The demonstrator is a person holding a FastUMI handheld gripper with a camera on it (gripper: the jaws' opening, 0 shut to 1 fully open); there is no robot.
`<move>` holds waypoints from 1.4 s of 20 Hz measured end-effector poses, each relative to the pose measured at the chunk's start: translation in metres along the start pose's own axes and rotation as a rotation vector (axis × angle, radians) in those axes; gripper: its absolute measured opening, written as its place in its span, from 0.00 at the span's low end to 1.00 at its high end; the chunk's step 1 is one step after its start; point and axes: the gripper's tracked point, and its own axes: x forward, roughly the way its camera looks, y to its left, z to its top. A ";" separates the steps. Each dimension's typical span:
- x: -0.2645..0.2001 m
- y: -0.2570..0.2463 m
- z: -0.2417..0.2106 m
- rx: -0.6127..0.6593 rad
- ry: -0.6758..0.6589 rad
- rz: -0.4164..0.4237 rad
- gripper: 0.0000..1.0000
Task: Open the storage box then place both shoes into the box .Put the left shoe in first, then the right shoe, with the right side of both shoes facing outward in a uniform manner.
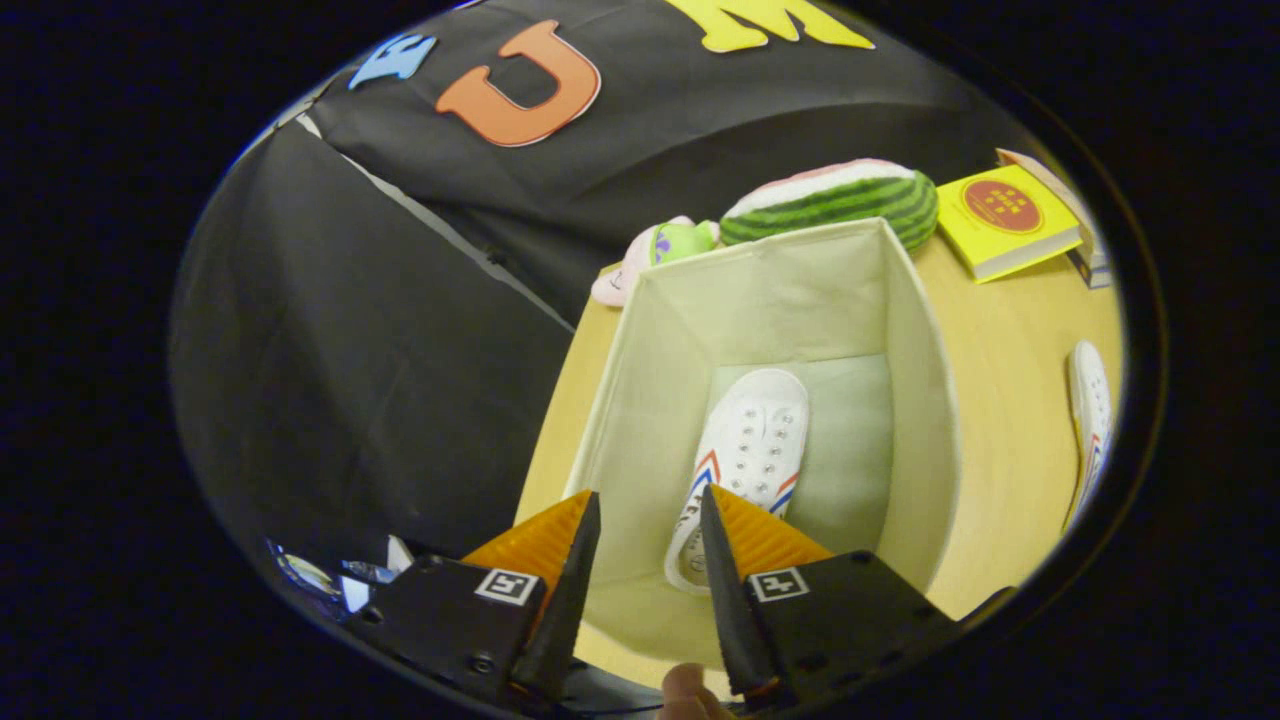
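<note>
Two shoes can be seen from the gripper view: one white shoe [745, 455] lies on the floor of the open storage box [920, 400], just ahead of and partly between the fingertips, its toe pointing away and its heel nearest the jaws, with red and blue stripes on its sides and rows of eyelets along the top; a round mark inside the heel is too small to read. The gripper [650, 505] hangs above the near rim of the box with its jaws parted by a narrow gap and nothing held between them. Each finger carries a small square black-and-white marker near its base. The second white shoe [1090, 430] lies on the wooden table [1010, 380] outside the box, well off to the right of the fingers. Beyond the box's far wall sit a watermelon-slice plush [835, 198] and, just beside it, a pink and green plush toy [655, 255]. Farther right beyond the box lies a yellow book [1005, 220] with a red round emblem on its cover, the writing in it too small to read. A fingertip of the person [685, 690] shows below the gap between the jaws.
</note>
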 end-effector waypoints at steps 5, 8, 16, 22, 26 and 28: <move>-0.045 -0.034 0.015 -0.105 -0.052 -0.124 0.99; -0.074 -0.059 0.019 -0.117 -0.065 -0.150 0.99; -0.119 -0.185 0.018 -0.065 -0.063 -0.263 0.99; -0.134 -0.315 -0.001 0.008 0.020 -0.418 0.99; -0.146 -0.389 -0.012 0.029 0.068 -0.521 0.99; -0.154 -0.421 -0.021 0.035 0.107 -0.562 0.99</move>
